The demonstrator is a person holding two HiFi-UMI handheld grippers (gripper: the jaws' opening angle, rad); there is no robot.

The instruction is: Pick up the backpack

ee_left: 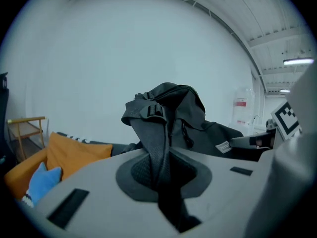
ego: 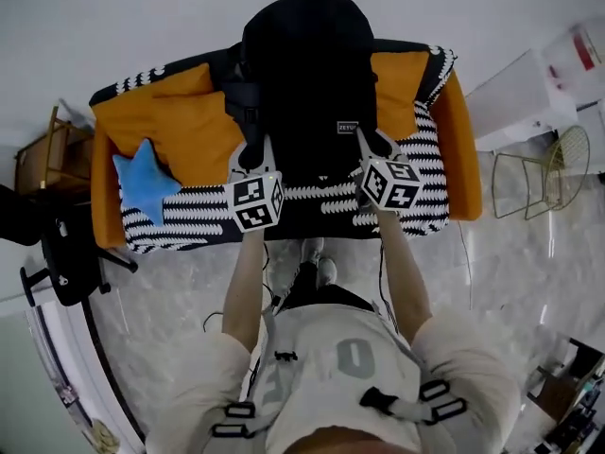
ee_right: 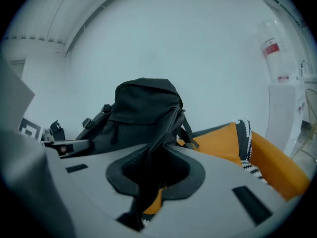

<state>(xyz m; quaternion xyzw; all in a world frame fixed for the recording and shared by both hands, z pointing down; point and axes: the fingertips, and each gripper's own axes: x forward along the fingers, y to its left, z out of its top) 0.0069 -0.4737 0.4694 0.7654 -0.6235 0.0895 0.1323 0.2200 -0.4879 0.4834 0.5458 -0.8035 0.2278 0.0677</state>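
A black backpack point(ego: 304, 83) hangs lifted above the sofa point(ego: 189, 121), held up by its two shoulder straps. My left gripper point(ego: 253, 154) is shut on the left strap point(ee_left: 157, 148), which runs up between its jaws to the bag point(ee_left: 173, 113). My right gripper point(ego: 371, 149) is shut on the right strap point(ee_right: 156, 155), with the bag point(ee_right: 143, 113) upright in front of it. Both grippers sit side by side at the bag's lower front in the head view.
The sofa has orange cushions point(ego: 180, 126), a black-and-white patterned throw point(ego: 198, 218) and a blue star pillow point(ego: 144, 180). A black chair point(ego: 57, 244) stands at the left, a gold wire stool point(ego: 544, 173) and a white cabinet point(ego: 525, 97) at the right.
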